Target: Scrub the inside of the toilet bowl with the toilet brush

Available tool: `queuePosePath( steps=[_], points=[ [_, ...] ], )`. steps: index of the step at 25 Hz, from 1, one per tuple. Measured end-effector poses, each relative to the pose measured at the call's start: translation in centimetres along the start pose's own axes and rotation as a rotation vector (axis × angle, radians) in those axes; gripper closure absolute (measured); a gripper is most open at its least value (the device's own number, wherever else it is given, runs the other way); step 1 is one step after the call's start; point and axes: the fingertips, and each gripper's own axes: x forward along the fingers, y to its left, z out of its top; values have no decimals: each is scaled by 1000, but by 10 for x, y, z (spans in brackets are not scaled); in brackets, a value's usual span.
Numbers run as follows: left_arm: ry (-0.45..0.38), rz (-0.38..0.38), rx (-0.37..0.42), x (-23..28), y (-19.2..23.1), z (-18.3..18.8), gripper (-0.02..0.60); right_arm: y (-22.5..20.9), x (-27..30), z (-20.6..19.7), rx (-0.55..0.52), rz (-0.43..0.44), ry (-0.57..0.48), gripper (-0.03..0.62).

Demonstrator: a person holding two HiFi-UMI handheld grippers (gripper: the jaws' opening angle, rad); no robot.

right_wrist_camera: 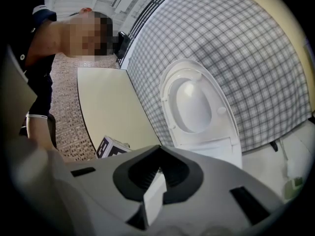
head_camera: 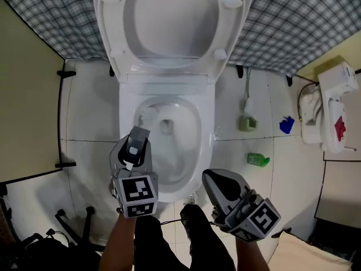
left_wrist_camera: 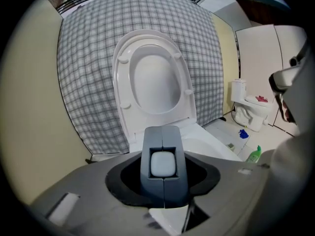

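With left gripper [head_camera: 138,135] jaws clamped on toilet brush [head_camera: 148,116], head just ahead of tips inside toilet bowl [head_camera: 206,137], keep grip firm, press bristles round under rim, leave right gripper [head_camera: 212,180], jaws closed empty, back.

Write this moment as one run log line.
left tongs: hold toilet brush over toilet bowl | right tongs: shut, empty
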Motion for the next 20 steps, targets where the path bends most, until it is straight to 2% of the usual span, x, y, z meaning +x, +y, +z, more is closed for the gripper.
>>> queuePosePath(
  steps=[4,10,16,20],
  points=[
    [-16,18,-86,-7,9,-5,394,7,-3,0,1,3,-6,594],
    [-85,-37,-97,10,-7,25,393,-5,-19,-1,6,-28,-15,594],
    [-134,-144,-103,30,-44,51,393,-26,-39,2,2,-78,-30,594],
    [-143,-258,-73,26,-83,50,393,-35,-55,7,13,-106,-60,594]
  ],
)
